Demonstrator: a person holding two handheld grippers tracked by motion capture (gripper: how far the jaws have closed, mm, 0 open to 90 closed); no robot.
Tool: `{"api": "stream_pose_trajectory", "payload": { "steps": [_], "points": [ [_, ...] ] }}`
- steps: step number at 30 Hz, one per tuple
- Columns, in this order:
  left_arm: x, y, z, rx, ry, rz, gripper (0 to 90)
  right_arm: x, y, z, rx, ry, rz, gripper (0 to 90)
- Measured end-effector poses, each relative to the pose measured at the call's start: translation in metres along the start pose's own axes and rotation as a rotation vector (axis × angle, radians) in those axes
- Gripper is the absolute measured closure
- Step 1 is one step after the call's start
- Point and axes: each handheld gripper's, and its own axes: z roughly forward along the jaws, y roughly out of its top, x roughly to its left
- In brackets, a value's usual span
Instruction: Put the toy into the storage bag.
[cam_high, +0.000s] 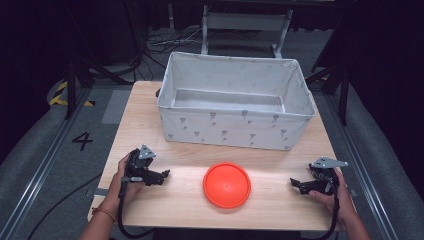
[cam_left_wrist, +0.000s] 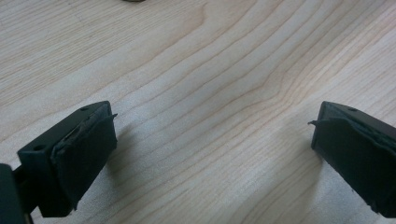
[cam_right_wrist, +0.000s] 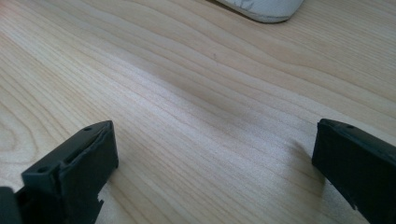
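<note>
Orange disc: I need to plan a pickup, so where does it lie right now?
In the high view the orange disc lies flat on the wooden table, near its front edge, midway between the left claw and right claw, in front of the white fabric bin.

Round orange disc (cam_high: 226, 184), flat on table near front edge, btwn both grippers.

left gripper (cam_high: 165, 173) — fingers spread wide | right gripper (cam_high: 292, 182) — fingers spread wide, facing inward
</note>
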Motion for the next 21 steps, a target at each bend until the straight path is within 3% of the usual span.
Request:
{"api": "stream_pose_trajectory", "payload": {
  "steps": [9, 12, 14, 18, 21],
  "points": [
    [0.002, -0.003, -0.002, -0.002, -0.015, 0.019, 0.5, -0.001, -0.001, -0.002, 0.008, -0.011, 0.014, 1.3],
    [0.003, -0.004, -0.003, 0.0, -0.031, 0.027, 0.5, 0.002, 0.0, -0.005, -0.005, 0.001, 0.014, 16.6],
    [0.004, -0.004, -0.004, 0.0, -0.037, 0.034, 0.4, 0.004, 0.002, -0.006, -0.007, 0.036, 0.009, 17.9],
    [0.005, -0.005, -0.005, 0.003, -0.045, 0.049, 0.4, 0.017, 0.01, -0.007, -0.007, 0.049, -0.019, 19.0],
    [0.005, -0.005, -0.005, 0.003, -0.046, 0.05, 0.3, 0.031, 0.021, -0.007, -0.024, 0.091, -0.054, 20.1]
  ]
}}
